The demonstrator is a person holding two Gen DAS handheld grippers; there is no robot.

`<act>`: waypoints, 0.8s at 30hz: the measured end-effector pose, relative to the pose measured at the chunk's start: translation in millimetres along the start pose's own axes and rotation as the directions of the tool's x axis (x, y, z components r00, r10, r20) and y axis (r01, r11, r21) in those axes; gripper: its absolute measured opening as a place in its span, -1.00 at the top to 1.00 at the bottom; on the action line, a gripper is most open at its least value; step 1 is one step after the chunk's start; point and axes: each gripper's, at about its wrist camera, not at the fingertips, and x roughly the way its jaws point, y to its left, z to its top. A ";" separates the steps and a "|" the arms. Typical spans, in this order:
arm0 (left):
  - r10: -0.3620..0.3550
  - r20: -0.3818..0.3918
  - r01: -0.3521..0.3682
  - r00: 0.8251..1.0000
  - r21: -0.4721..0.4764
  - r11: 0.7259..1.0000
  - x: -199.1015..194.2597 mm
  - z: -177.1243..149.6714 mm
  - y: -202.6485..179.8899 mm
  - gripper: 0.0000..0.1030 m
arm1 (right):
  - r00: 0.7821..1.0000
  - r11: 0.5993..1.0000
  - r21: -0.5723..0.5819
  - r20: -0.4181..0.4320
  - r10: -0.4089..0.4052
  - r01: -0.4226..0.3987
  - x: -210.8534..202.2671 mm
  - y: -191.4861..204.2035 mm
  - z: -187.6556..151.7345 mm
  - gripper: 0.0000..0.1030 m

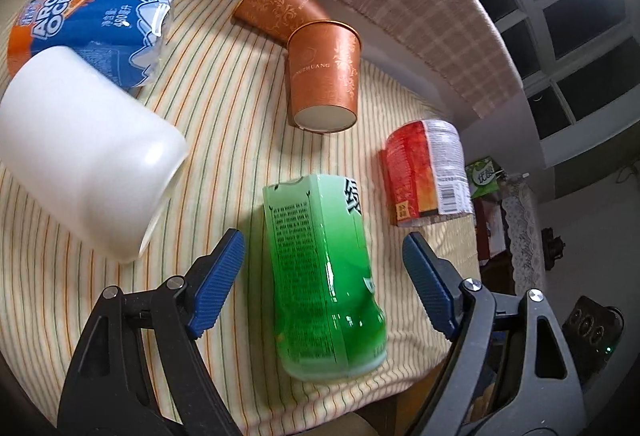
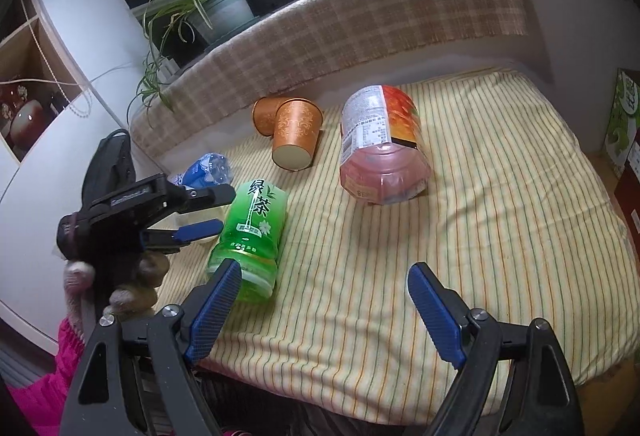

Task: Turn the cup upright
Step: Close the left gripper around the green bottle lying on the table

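Several cut bottle cups stand upside down on the striped cloth. A green-labelled cup (image 1: 324, 276) stands between the open fingers of my left gripper (image 1: 324, 252), which do not touch it; it also shows in the right wrist view (image 2: 250, 232). A red-labelled cup (image 1: 428, 176) (image 2: 380, 144) stands to its right. Two orange paper cups, one inverted (image 1: 324, 76) (image 2: 296, 134) and one on its side behind it (image 1: 276, 4) (image 2: 266, 112), are farther back. My right gripper (image 2: 324, 300) is open and empty near the cloth's front edge. The left gripper (image 2: 200, 212) shows beside the green cup.
A white cup (image 1: 88, 152) and a blue-labelled cup (image 1: 92, 32) lie at the left. A checked cloth ledge (image 2: 360, 20) runs along the back, with a potted plant (image 2: 216, 8) on it. The striped cloth (image 2: 500, 216) ends at front and right; boxes (image 2: 624, 116) stand at right.
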 end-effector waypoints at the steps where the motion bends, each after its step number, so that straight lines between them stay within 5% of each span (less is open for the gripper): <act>1: 0.004 -0.004 -0.004 1.000 0.003 1.000 2.6 1.2 -0.3 -0.62 | 1.000 1.000 0.003 -0.001 0.000 0.000 0.6 -0.9 -0.1 -0.70; 24: 0.051 -0.052 -0.048 0.997 0.054 0.997 37.4 7.9 -3.8 -0.17 | 1.000 0.999 0.033 -0.018 0.001 0.000 10.6 -10.0 0.8 -0.70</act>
